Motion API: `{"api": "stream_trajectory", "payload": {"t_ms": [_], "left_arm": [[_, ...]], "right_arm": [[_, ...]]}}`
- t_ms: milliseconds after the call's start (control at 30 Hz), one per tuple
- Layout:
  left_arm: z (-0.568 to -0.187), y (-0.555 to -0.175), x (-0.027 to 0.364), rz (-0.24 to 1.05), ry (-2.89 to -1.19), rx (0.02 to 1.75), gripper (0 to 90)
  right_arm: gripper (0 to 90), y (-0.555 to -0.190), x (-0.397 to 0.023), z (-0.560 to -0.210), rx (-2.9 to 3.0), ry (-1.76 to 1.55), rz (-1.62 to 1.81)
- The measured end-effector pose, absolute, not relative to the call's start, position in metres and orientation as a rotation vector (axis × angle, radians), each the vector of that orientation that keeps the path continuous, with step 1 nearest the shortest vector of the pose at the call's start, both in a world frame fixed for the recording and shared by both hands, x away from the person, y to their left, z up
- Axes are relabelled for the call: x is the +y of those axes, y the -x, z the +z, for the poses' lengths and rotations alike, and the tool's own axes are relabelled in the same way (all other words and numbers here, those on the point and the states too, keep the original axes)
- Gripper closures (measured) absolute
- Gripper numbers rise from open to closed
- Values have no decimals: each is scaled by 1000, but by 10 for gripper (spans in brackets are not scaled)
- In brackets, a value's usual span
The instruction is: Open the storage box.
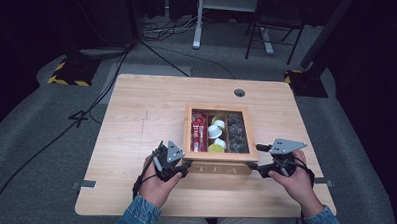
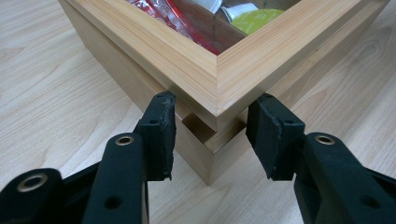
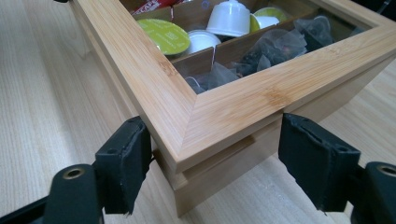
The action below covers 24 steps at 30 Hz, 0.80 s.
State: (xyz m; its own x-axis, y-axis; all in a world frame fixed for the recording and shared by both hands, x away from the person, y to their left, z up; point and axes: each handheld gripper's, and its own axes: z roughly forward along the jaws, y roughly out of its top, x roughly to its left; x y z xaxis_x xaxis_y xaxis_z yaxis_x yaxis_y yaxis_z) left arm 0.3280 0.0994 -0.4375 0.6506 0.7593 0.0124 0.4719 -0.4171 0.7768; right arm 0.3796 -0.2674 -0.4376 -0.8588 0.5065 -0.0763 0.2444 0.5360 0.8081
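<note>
High view: left gripper (image 1: 183, 167) clamped on the near-left corner of the wooden tea box (image 1: 219, 167); right gripper (image 1: 253, 166) spread wide, straddling its near-right corner. Box rests on the wooden table (image 1: 141, 120), grey floor (image 1: 31, 116) around.

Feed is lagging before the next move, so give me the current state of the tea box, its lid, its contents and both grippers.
Tea box: upright on the table.
Lid: down on the box.
Contents: red packets, capsules and dark tea bags sorted in three compartments.
Left gripper: shut on the box's near left corner.
Right gripper: astride the near right corner, left pad touching, right pad apart.
</note>
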Motion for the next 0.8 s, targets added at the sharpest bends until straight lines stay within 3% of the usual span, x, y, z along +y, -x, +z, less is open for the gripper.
{"api": "stream_trajectory", "payload": {"t_ms": [500,800], "left_arm": [[-429,-336,98,498,-2058,937,552],[-422,-342,99,495,-2027,934,521]], "right_arm": [[288,-373,-266,-423,2367,-525,1214],[288,-375,-260,-412,2332,-490,1210]]}}
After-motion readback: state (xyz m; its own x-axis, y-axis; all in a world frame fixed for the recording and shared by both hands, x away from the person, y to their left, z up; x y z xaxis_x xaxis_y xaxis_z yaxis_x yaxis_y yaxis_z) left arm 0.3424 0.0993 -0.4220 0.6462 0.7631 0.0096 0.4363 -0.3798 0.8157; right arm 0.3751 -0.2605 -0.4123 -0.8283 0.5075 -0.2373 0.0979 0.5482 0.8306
